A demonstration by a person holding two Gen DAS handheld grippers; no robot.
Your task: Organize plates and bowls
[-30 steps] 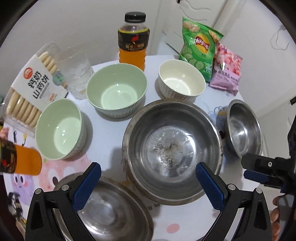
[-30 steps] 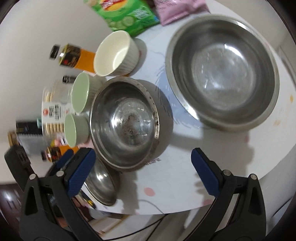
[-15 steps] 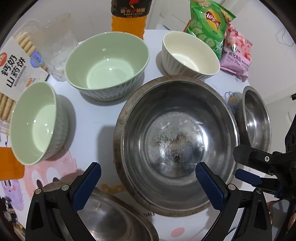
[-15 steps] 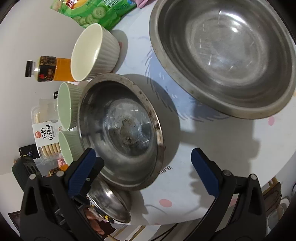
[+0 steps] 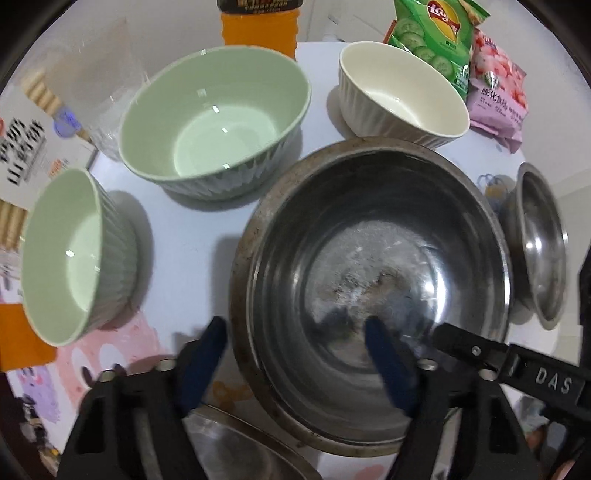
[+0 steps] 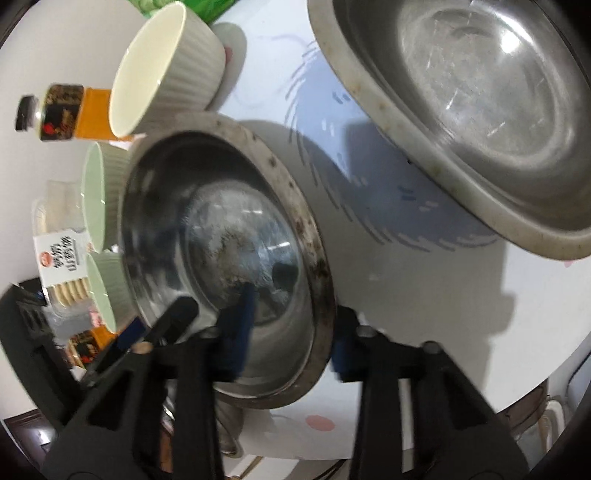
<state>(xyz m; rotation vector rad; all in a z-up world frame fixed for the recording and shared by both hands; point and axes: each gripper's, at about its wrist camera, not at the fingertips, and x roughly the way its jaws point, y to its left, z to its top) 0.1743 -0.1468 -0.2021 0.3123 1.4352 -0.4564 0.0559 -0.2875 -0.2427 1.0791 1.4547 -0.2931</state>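
Note:
A large stained steel bowl point(image 5: 369, 229) stands mid-table. My left gripper point(image 5: 295, 354) straddles its near-left rim, one blue finger outside and one inside; the jaws are closing and stand apart from the metal. My right gripper point(image 6: 291, 339) straddles the same bowl point(image 6: 221, 229) at its near-right rim, jaws closing, with a gap left at the inner pad. Its black finger point(image 5: 480, 350) shows in the left wrist view. Two green bowls point(image 5: 214, 122) point(image 5: 70, 254) and a cream bowl point(image 5: 402, 88) stand behind.
A second steel bowl point(image 6: 480, 92) sits to the right, and a third point(image 5: 236, 450) lies under my left gripper. An orange drink bottle point(image 5: 258, 26), chips bag point(image 5: 436, 33), pink snack bag point(image 5: 498, 88), glass point(image 5: 99, 92) and biscuit pack point(image 5: 22, 147) line the table's far side.
Both grippers came down onto the big steel bowl. Their jaws, wide apart before, have narrowed around its rim, the right more than the left.

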